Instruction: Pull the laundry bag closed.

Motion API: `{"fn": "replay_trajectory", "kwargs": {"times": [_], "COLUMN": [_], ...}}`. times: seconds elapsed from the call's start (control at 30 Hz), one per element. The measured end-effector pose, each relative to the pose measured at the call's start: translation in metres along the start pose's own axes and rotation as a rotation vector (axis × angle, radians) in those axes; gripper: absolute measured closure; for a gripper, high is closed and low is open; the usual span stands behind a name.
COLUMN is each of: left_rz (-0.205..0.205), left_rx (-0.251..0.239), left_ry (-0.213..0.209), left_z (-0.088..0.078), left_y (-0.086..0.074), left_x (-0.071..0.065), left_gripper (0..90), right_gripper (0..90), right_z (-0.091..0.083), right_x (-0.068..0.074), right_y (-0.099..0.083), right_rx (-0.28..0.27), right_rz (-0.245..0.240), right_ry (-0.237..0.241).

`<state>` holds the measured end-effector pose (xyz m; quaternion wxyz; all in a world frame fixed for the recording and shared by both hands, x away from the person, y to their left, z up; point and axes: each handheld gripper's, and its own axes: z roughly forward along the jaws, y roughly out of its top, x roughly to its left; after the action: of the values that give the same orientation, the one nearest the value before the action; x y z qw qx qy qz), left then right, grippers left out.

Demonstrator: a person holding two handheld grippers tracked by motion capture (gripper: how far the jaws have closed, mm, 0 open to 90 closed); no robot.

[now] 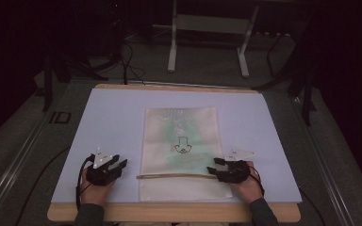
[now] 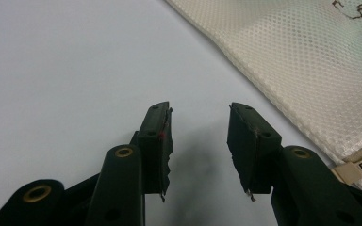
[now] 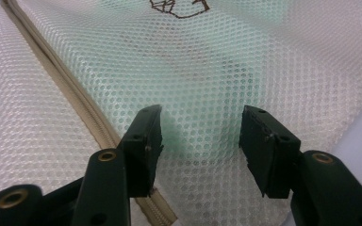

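One flat mesh bag (image 1: 179, 155) with something green inside, both grippers, left gripper (image 1: 115, 165) and right gripper (image 1: 215, 166), spread, empty.

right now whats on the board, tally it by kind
mesh laundry bag: 1, white, zipped, something pale green inside
handheld grippers: 2, left gripper beside the bag, right gripper at the zipper, fingers open on both
total: 3 things on the pale blue board

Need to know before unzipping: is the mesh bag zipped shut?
Shut, it seems: the zipper runs as one closed line across the mesh bag, no gap showing.
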<state>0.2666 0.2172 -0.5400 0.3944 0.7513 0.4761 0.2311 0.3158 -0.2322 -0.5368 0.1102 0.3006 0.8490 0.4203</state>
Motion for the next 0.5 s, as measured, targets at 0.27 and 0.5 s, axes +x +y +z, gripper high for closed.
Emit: {"fn": "replay_trajectory", "kwargs": {"times": [0.27,0.5], "left_rz": [0.0,0.008], "left_rx": [0.006,0.017], "left_ry": [0.009,0.015], "left_z": [0.0004,0.0019], "left_y": [0.0009,0.0011], "left_x": [-0.0007,-0.0018], "left_gripper": [57.2,57.0], "right_gripper": [50.1,50.6], "right_z": [-0.0018,-0.0008], "right_x": [0.0022,0.0012], "right_y": [0.0026,0.0048], "right_rx": [0.0,0.012], "right_rz": [-0.01,-0.026], "right_ry": [0.016,0.012]}}
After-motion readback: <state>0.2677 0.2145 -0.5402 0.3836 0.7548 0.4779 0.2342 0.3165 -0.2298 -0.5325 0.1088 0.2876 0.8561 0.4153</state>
